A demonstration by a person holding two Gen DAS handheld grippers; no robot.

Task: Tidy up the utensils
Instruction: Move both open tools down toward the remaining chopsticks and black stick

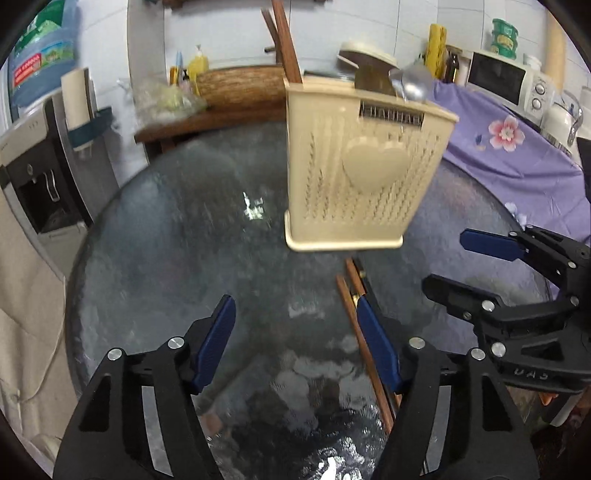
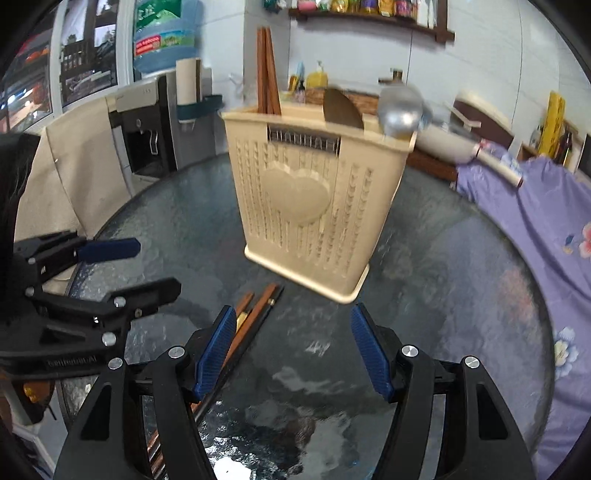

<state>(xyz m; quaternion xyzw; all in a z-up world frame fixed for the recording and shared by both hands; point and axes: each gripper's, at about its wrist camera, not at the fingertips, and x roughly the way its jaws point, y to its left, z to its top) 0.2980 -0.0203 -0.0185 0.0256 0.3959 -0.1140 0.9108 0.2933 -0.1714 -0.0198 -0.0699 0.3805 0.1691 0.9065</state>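
Stands upright on the round glass desk (image 2: 461,258): a beige plastic utensil holder (image 2: 314,206) with a raised heart on its front, already loaded with two brown chopsticks (image 2: 267,70) at one end, a metal spoon bowl (image 2: 400,110) at the other and a flat brownish utensil between, likely sorted by compartment.

Lying loose on the glass just in front of the holder's base: several more chopsticks (image 2: 255,317), brown and dark, bunched side by side, probably next to go in.

Left hand-held gripper (image 1: 295,343): jaws apart, nothing between the blue pads, with the loose chopsticks (image 1: 360,306) running behind its right pad. Right hand-held gripper (image 2: 293,350): likewise spread and empty, aimed down at the glass before the holder, chopsticks beside its left pad. Probably both poised for a pickup.

On the holder's front, above the heart: a small metallic label (image 2: 304,142), lettering too blurred to read. On the water bottle (image 2: 166,33) behind the holder: a red and green label, unreadable.
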